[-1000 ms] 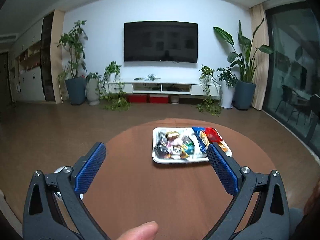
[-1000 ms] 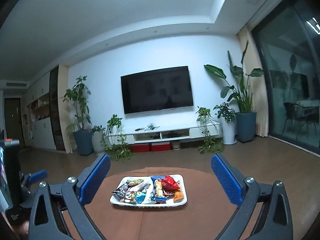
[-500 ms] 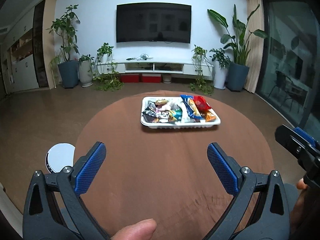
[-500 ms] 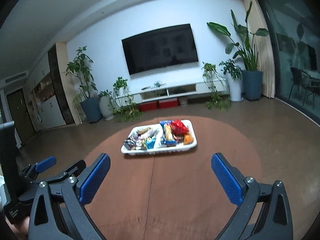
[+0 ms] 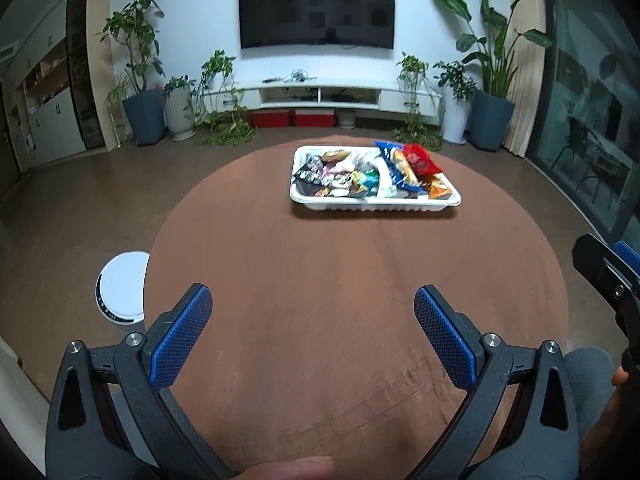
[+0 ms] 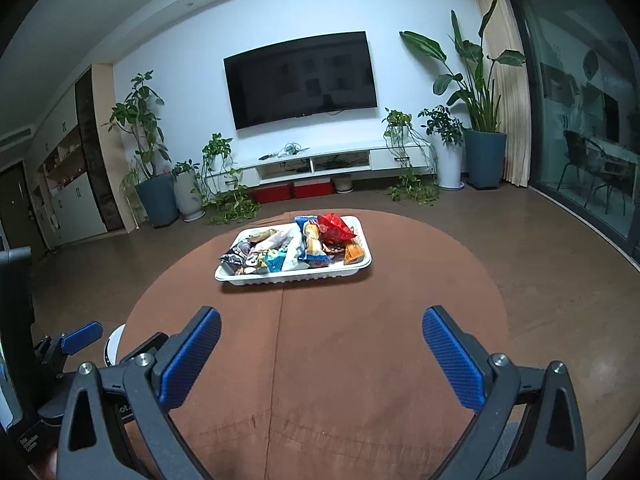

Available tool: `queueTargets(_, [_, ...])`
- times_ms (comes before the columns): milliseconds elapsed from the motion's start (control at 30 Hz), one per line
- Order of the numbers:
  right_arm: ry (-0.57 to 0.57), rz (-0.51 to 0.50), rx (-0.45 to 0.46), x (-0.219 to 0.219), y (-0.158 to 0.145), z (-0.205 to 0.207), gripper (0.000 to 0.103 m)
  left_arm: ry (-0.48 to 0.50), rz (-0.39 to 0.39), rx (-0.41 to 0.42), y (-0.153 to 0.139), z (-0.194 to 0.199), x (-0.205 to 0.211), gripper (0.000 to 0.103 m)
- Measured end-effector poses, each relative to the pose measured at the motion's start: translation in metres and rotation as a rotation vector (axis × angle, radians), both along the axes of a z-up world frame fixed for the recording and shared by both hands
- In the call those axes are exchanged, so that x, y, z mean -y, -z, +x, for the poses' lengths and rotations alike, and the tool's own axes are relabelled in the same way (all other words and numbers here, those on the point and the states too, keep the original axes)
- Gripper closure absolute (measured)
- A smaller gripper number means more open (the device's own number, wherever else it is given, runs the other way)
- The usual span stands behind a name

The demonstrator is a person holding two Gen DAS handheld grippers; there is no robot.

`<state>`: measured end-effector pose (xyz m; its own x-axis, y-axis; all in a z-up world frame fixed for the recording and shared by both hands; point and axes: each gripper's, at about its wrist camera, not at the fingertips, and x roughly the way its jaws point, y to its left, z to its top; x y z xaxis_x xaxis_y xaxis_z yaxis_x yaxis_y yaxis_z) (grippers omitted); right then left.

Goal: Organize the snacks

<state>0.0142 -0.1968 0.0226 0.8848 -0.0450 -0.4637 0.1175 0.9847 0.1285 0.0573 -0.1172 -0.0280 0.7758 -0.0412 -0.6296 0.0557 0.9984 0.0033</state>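
Now closer, tray (image 5: 374,205) lower, grippers wide

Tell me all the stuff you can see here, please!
Table: one, round, brown, in front of both grippers.
Tray: one, white, far side of the table.
Snack packets: many, mixed colours, piled in the tray; exact count unclear.
Red packet: one, on top at the tray's right end.
Round object: one, white, on the floor left of the table.
TV: one, black, on the wall.
Potted plants: several, green, along the wall.
Left gripper: blue pads, open, empty.
Right gripper: blue pads, open, empty.
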Motion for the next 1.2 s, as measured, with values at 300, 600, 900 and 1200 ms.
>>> queueTargets(300, [-0.01, -0.013, -0.025, -0.005, 0.003, 0.001, 0.0, 0.016, -0.024, -0.028, 0.01, 0.011, -0.002, 0.001])
queueTargets(600, [-0.021, -0.023, -0.042, -0.007, 0.005, 0.0, 0.0, 0.023, -0.015, -0.045, 0.013, 0.013, -0.002, 0.001])
queueTargets(900, [-0.023, -0.044, -0.049, -0.011, 0.003, 0.0, 0.0, 0.025, -0.008, -0.048, 0.016, 0.015, -0.002, 0.001])
queueTargets(1200, [-0.012, -0.051, -0.077, -0.01, 0.005, 0.004, 0.0, 0.021, -0.004, -0.049, 0.018, 0.017, -0.003, 0.001])
